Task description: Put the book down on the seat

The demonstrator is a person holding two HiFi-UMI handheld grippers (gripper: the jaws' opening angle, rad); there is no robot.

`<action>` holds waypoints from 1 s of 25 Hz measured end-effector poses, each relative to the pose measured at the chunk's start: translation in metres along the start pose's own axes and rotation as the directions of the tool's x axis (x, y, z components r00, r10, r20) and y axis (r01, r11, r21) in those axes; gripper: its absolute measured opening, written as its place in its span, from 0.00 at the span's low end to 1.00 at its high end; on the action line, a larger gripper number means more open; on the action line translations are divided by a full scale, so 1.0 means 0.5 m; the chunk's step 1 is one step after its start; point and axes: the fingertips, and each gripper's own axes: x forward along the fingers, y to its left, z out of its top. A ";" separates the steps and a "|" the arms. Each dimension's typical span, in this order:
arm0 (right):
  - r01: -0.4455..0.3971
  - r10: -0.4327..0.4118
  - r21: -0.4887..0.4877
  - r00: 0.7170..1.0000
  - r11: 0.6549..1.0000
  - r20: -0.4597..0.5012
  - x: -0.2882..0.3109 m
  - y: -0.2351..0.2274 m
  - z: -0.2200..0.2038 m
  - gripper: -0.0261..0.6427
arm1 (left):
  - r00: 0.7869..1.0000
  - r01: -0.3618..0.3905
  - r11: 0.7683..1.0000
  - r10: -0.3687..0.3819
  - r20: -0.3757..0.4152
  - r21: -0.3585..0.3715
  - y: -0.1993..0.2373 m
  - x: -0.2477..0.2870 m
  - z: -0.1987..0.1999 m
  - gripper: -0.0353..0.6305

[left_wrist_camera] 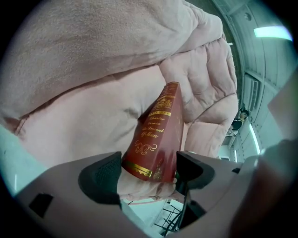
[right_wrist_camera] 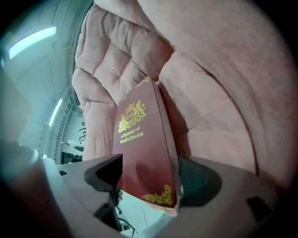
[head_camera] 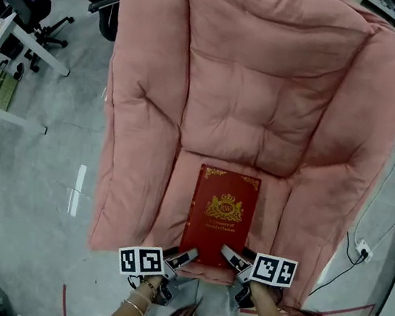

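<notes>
Head view: one red book (head_camera: 222, 214) lies flat, cover up, on the seat (head_camera: 177, 188) of the one pink armchair (head_camera: 142, 107), with its near end at the front lip. Your left gripper (head_camera: 185, 255) and right gripper (head_camera: 230, 255) sit at its two near corners; one per corner likely keeps it level. Count: two grippers, one book, nothing else on the seat. Left gripper view: jaws spread wide either side of the spine corner, pads just beside the covers, no squeeze visible, so it reads as a loose straddle. Right gripper view: jaws also wide, cover corner between them, one pad close to the underside, the other seemingly off the cover. Book looks placed.
</notes>
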 end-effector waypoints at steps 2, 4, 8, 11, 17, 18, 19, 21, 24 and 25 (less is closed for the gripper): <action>0.003 -0.003 0.004 1.000 1.000 0.004 0.000 0.001 0.001 0.58 | 1.000 -0.003 1.000 0.003 -0.005 0.005 0.001 -0.004 0.001 0.59; 0.009 -0.009 0.010 1.000 1.000 0.008 0.000 0.002 0.004 0.58 | 1.000 -0.007 1.000 0.007 -0.010 0.002 0.002 -0.009 0.005 0.59; 0.008 -0.009 0.029 1.000 1.000 0.021 -0.008 0.007 -0.003 0.58 | 0.999 -0.026 1.000 0.026 -0.029 0.008 0.005 -0.027 -0.006 0.59; 0.018 -0.019 0.038 0.999 0.999 0.032 -0.017 0.007 -0.011 0.58 | 0.999 -0.024 1.000 0.024 -0.026 0.004 0.007 -0.039 -0.014 0.59; 0.040 -0.045 0.084 0.997 0.996 0.069 -0.037 0.003 -0.022 0.58 | 0.999 -0.014 1.000 0.014 -0.045 -0.001 0.008 -0.055 -0.022 0.59; 0.042 -0.049 0.090 0.996 0.995 0.077 -0.041 0.003 -0.023 0.58 | 0.999 -0.017 1.000 0.017 -0.051 0.013 0.008 -0.057 -0.023 0.59; 0.045 -0.053 0.097 0.995 0.994 0.084 -0.045 0.003 -0.024 0.58 | 0.998 -0.018 1.000 0.020 -0.057 0.025 0.007 -0.059 -0.024 0.59; 0.047 -0.058 0.114 0.993 0.992 0.099 -0.056 0.004 -0.027 0.58 | 0.998 -0.013 0.999 0.015 -0.065 0.031 0.004 -0.064 -0.026 0.59; 0.054 -0.070 0.134 0.991 0.990 0.115 -0.077 0.007 -0.039 0.58 | 0.998 0.001 1.000 0.000 -0.069 0.014 -0.004 -0.078 -0.032 0.59; 0.058 -0.074 0.136 0.990 0.989 0.118 -0.085 0.008 -0.043 0.58 | 0.998 0.002 1.000 -0.001 -0.070 0.012 -0.006 -0.083 -0.033 0.59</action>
